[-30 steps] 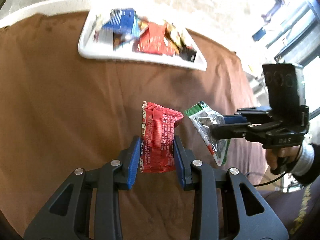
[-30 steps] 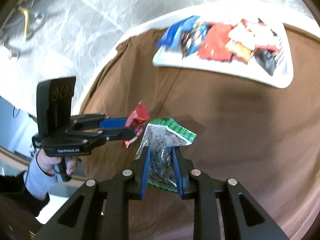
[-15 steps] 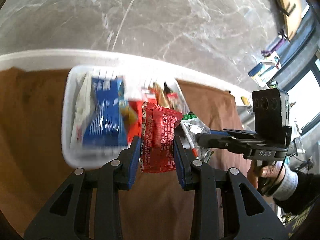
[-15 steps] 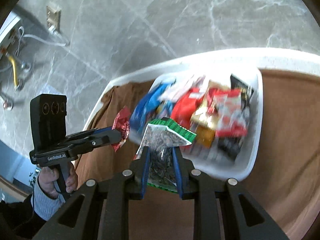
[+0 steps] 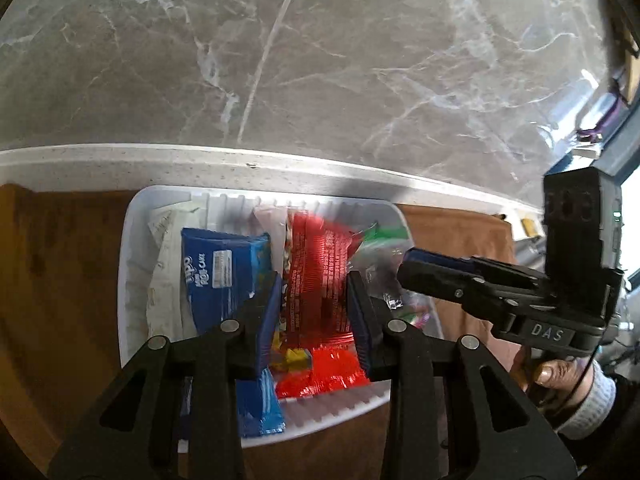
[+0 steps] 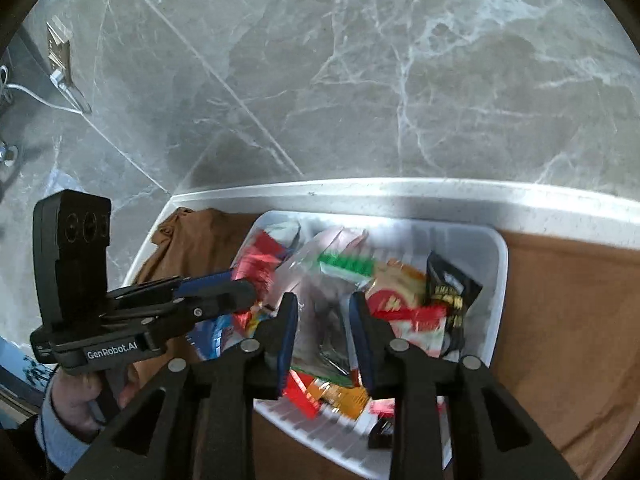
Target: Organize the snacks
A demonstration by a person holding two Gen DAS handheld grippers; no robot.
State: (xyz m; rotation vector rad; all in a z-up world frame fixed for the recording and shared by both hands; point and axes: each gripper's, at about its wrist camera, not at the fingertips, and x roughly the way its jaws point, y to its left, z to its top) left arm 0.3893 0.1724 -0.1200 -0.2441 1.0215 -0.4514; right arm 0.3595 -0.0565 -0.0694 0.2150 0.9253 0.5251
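Left view: my left gripper (image 5: 314,312) hangs over the white tray (image 5: 132,240). The red pack (image 5: 316,280) sits between its blue pads. The jaws have just been opening a little, and the pack looks blurred and loose, so I think it is slipping out and dropping into the tray. A blue pack (image 5: 224,268) already lies in the tray beside it. The right gripper (image 5: 416,266) pokes in from the side, with a green-edged clear pack (image 5: 380,248) blurred near its tip.

Right view: my right gripper (image 6: 324,322) is over the same tray (image 6: 498,280). The clear pack (image 6: 320,276) with the green top is between the jaws. These jaws have just been opening too, and there is a gap by the pads, so the pack seems let go. More snacks fill the tray, like a black pack (image 6: 448,292). The left gripper (image 6: 244,292) shows at the side with a bit of red at its tip.

I think this is the drop step. Next I should open wider, see both packs land inside the tray, then lift both grippers away and go find more snacks on the brown cloth (image 6: 568,320).
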